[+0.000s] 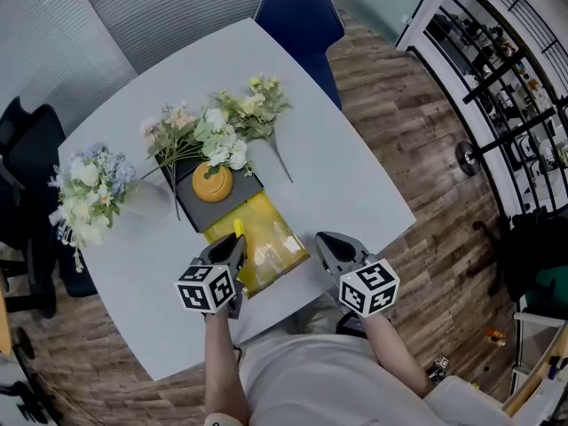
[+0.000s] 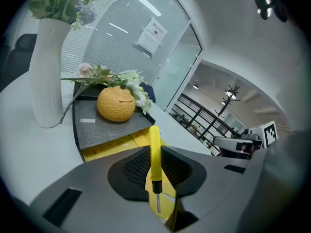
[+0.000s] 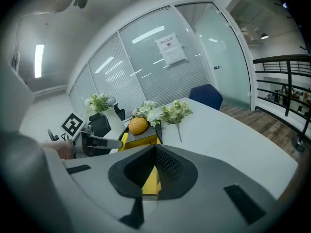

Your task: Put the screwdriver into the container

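My left gripper (image 1: 232,247) is shut on a yellow-handled screwdriver (image 1: 238,230). It hangs over the near left corner of a clear yellow container (image 1: 271,238) on the white table (image 1: 355,176). In the left gripper view the screwdriver (image 2: 154,140) stands between the pads (image 2: 138,166), handle pointing away and metal tip toward the camera. My right gripper (image 1: 330,240) hovers just right of the container with nothing in it. In the right gripper view its jaws (image 3: 155,152) meet at the tips, and the yellow container (image 3: 151,181) shows below them.
A dark tray (image 1: 191,207) with an orange round jar (image 1: 213,183) covers the container's far end. Loose artificial flowers (image 1: 226,127) lie behind it, and a white vase (image 1: 146,198) of flowers is at the left. A blue chair (image 1: 297,20) and a black chair (image 1: 27,149) flank the table.
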Demonstrator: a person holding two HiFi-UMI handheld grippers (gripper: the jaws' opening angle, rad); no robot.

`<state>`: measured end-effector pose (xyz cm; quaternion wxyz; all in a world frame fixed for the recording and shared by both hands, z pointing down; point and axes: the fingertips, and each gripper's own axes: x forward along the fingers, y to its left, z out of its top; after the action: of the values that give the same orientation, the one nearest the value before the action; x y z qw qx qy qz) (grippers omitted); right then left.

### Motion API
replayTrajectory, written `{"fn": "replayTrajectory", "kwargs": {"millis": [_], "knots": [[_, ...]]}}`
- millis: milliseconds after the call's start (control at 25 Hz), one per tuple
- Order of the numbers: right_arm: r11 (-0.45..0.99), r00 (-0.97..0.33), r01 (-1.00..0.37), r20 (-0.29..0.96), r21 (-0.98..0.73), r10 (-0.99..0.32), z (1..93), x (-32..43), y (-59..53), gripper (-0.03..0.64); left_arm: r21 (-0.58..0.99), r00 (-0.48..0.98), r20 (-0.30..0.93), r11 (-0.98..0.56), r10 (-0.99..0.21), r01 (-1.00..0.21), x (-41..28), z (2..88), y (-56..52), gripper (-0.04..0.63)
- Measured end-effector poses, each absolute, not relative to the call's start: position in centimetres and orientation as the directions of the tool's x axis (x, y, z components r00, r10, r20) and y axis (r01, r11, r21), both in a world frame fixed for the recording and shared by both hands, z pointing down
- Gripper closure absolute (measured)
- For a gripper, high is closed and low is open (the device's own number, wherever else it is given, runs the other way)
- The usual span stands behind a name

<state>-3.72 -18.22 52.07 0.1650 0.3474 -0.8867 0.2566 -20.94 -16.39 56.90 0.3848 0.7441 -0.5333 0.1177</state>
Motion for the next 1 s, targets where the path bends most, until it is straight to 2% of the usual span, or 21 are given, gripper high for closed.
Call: {"fn": "replayTrajectory", "kwargs": {"millis": [600,1000], "knots": [[0.613,-0.694,-0.707,0.508,-0.352,-0.509,54.0,-2.0,-20.0,0.601,0.355,0.361,0.726,-0.131,-0.585,-0.926,-19.5,61.3,-17.4,0.528],[0.613,-0.691,-0.709,0.518,-0.349,-0.505,54.2,-0.8,-21.7,0.601,0.211,0.297,0.850,-0.234,-0.435,-0.949,-17.8,63.8,-18.1,0.528]]}}
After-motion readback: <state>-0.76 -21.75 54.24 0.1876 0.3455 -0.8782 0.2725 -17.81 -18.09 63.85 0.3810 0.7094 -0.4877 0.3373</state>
